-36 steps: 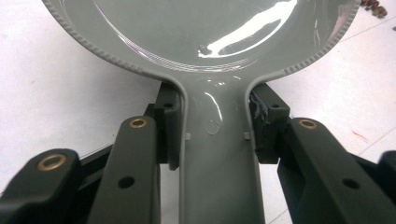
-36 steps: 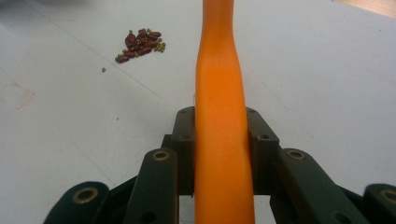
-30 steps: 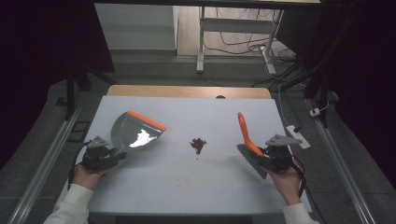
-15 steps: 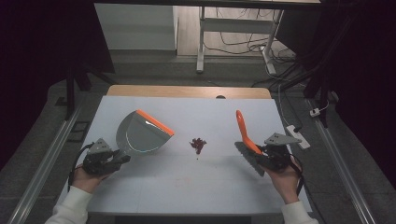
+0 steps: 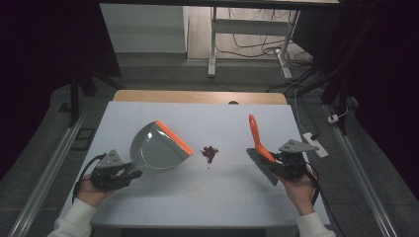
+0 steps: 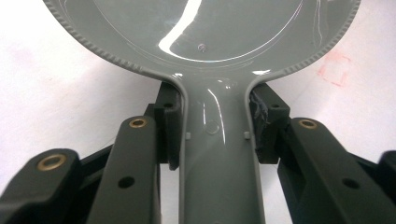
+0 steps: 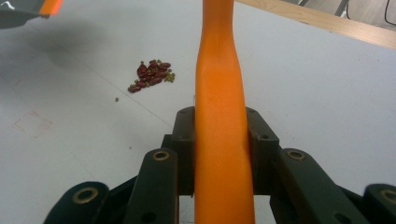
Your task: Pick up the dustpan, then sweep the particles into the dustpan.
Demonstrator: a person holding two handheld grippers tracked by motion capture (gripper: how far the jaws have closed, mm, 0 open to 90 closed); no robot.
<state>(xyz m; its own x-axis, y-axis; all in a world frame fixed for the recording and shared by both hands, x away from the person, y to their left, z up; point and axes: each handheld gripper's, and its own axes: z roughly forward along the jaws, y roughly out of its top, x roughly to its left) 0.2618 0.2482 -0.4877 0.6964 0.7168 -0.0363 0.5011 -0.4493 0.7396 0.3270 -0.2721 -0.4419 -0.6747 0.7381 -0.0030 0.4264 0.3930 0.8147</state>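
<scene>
Hand-held gripper left (image 5: 132,174) clamps dustpan (image 5: 157,148), right (image 5: 271,159) clamps brush (image 5: 257,139) — open table (image 5: 217,192) around beans (image 5: 210,152).

right tool (image 7: 223,140) clamps orange handle (image 7: 219,93) | beans (image 7: 152,74) upper left on table (image 7: 317,84)

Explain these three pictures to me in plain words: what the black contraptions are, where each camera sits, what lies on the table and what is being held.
A person sits at a white table holding a hand-operated clamp tool in each hand. The high view looks down from above. The other two cameras ride on the tools, looking along their black jaws. The left gripper is shut on the handle of a grey dustpan with an orange lip. The right gripper is shut on the orange handle of a small brush. Between them on the table lies a little pile of red beans.
</scene>
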